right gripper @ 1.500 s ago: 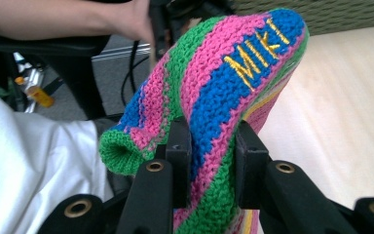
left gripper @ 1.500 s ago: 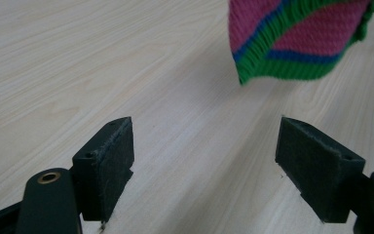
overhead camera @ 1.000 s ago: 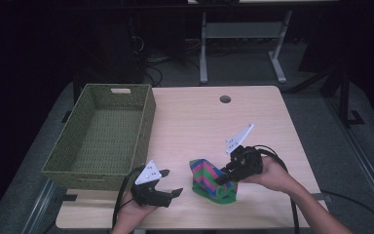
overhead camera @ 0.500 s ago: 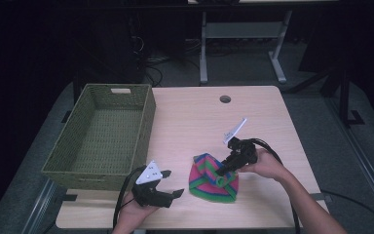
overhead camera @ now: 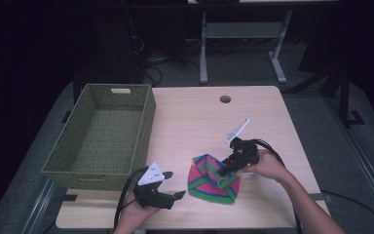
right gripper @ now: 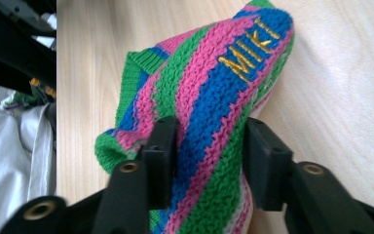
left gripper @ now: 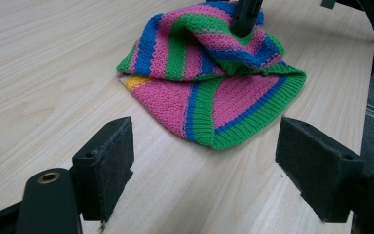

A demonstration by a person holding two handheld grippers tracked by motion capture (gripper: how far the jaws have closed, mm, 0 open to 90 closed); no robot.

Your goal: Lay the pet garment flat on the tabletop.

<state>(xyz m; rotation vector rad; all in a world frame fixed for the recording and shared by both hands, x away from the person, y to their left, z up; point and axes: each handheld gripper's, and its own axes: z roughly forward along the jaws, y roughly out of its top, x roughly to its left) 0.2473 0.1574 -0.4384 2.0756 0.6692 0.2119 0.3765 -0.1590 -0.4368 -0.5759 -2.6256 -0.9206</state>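
A knitted hat (overhead camera: 213,179) is lying on the table (overhead camera: 195,117) near its front edge. A woven basket (overhead camera: 102,139) is sitting at the table's left side, behind and left of the hat. The left gripper (overhead camera: 161,187) is resting just left of the hat; the right gripper (overhead camera: 224,170) is meeting the hat's right part.

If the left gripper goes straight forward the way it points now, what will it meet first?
Most likely the striped knitted hat: it lies on the table straight ahead of the open left gripper.

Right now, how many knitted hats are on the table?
1. The striped knitted hat lies near the table's front edge, right of the wicker basket; the basket looks empty.
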